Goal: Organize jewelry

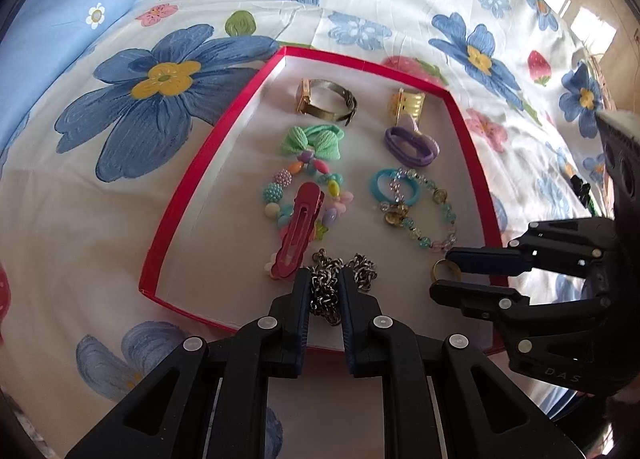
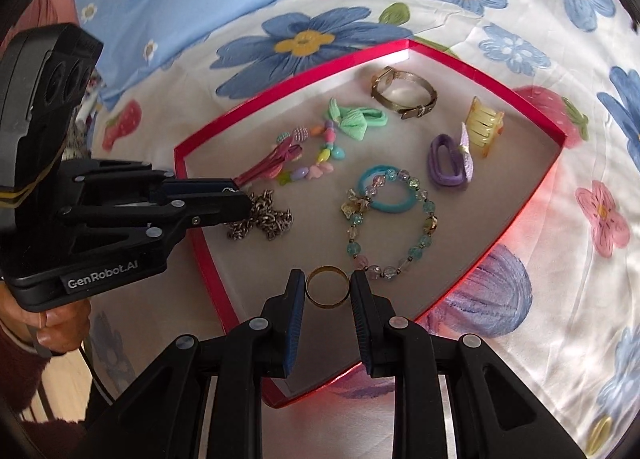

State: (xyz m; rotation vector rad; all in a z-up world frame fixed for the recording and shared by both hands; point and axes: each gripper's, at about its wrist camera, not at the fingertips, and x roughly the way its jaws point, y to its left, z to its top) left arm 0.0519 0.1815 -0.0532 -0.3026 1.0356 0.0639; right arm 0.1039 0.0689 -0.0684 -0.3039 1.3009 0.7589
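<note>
A red-rimmed tray (image 1: pixel 188 187) with a pale floor lies on a flowered bedsheet. My left gripper (image 1: pixel 326 279) is shut on a silver chain necklace (image 1: pixel 362 267) at the tray's near edge. The chain bunches below its fingertips. In the right wrist view, the left gripper (image 2: pixel 240 201) comes in from the left over the chain (image 2: pixel 272 221). My right gripper (image 2: pixel 326 274) is shut on a gold ring (image 2: pixel 326 268), with a pad against each side, just over the tray's near corner. The left wrist view shows the right gripper (image 1: pixel 442 274) and the ring (image 1: pixel 444 267) at the tray's right edge.
Laid out in the tray are a watch (image 1: pixel 326 101), a yellow claw clip (image 1: pixel 406 105), a green bow tie (image 1: pixel 312 141), a purple hair tie (image 1: pixel 410 145), a pastel bead bracelet (image 1: pixel 280 195), a pink hair clip (image 1: pixel 298 235) and a glass bead bracelet (image 1: pixel 424 211). A blue pillow (image 1: pixel 60 39) lies beyond.
</note>
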